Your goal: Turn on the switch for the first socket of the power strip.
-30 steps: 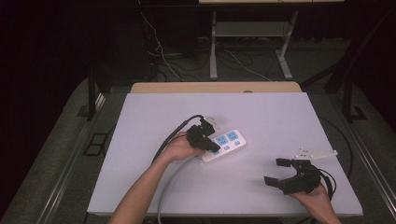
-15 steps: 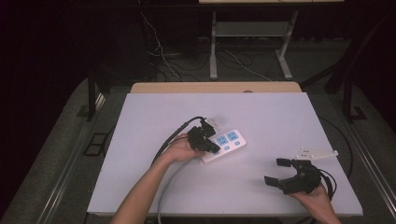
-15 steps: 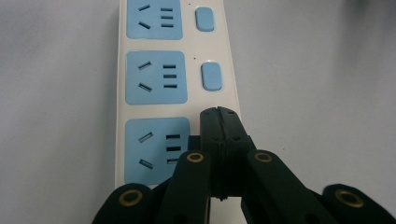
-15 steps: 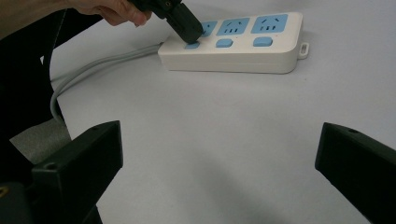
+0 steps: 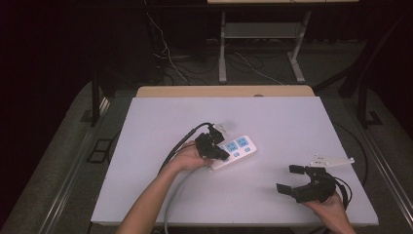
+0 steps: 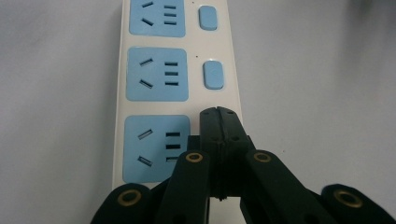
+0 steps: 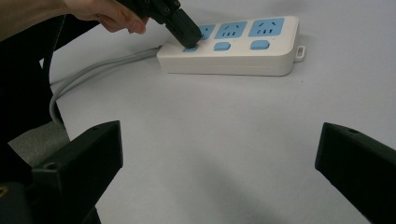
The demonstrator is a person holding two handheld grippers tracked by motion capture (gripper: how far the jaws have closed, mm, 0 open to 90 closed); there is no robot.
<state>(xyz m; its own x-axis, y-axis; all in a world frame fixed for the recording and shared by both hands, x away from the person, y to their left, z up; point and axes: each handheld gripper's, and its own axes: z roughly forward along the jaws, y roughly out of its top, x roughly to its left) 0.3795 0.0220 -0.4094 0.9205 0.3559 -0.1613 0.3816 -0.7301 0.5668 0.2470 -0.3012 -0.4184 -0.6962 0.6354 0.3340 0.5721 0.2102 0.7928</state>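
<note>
Work in hand: a rocker switch on the power strip [image 5: 234, 148] is judged to be under press by the left gripper [image 5: 220, 152].

Strip location: centre of the high view, flat on the white table [image 5: 292, 122]; upper middle of the right gripper view [image 7: 233, 46]; upper left half of the left gripper view [image 6: 154, 93].

Strip long axis: seen in the high view running from lower left to upper right. The grey cable [image 7: 93, 70] leaves from the lower-left end; the hanging tab points to the upper right.

Left gripper state: jaws pressed together, nothing pinched; the closed tip [image 6: 218, 116] is seen set down on the switch nearest the cable end [image 7: 190, 48], beside the third socket [image 6: 156, 148].

Key relation: the closed tip lies directly over the switch row, approach roughly along the strip's long axis from the cable end. The two remaining switches [image 6: 213, 74] lie farther ahead, toward the top of the left gripper view.

Right gripper [image 5: 297, 180]: jaws spread wide, empty, held at the lower right of the high view, well apart from the strip.

Nearer hand: left, in contact; the right is judged idle.

Caution: whether the switch is fully depressed cannot be told.
</note>
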